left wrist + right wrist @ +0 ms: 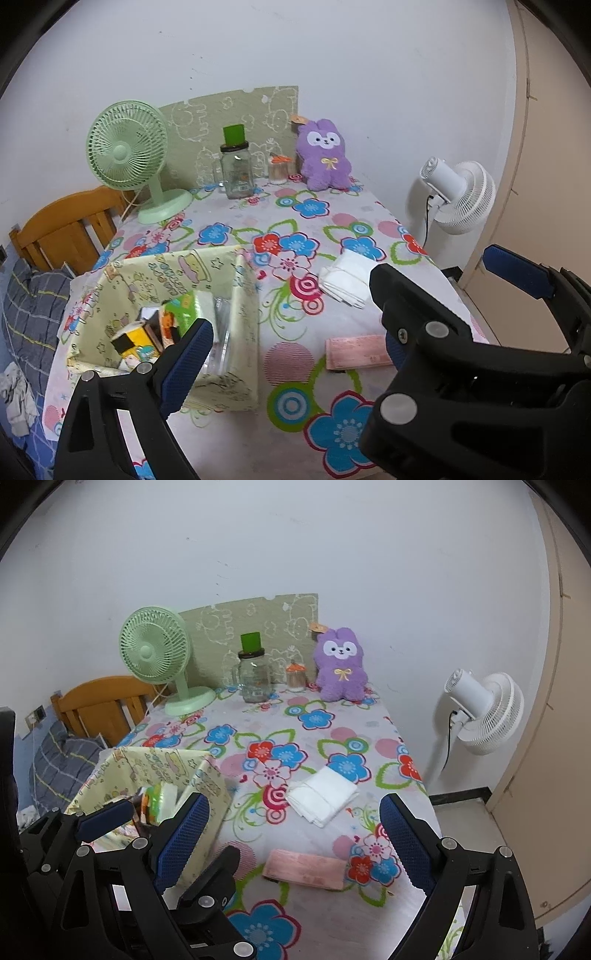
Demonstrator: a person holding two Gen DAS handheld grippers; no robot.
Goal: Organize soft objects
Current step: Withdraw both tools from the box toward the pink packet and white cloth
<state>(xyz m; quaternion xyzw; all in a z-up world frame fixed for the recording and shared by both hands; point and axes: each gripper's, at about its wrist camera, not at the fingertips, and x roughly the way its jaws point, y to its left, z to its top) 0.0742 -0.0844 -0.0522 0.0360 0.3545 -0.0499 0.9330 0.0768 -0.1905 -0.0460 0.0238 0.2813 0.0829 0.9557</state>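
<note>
Now, with both my claws spread wide and holding nothing, the folded white cloth (322, 789) lies flat on the flowered tablecloth (303, 897), a little to the right of the yellow fabric bin (207, 786). Nearer to me than the cloth lies a folded pink cloth (306, 874), also to the right of the bin and apart from it. My right gripper (293, 834) hovers over the stretch between those two cloths; my left gripper (291, 336) hangs beside the bin, one finger over its near corner. As I judge it, the step in hand is to take one cloth and drop it into the bin: I should come down over the whole folded stack, pinch all its layers near the middle so it does not unfold, and lift clear of the bin's soft wall before letting go. Inside the bin stand a green packet (181, 308), a yellow-and-black box (129, 338) and a clear plastic piece; room is left. Beyond the bin, at the wall, a purple plush rabbit (341, 664) sits upright beside a glass jar (255, 679).
</note>
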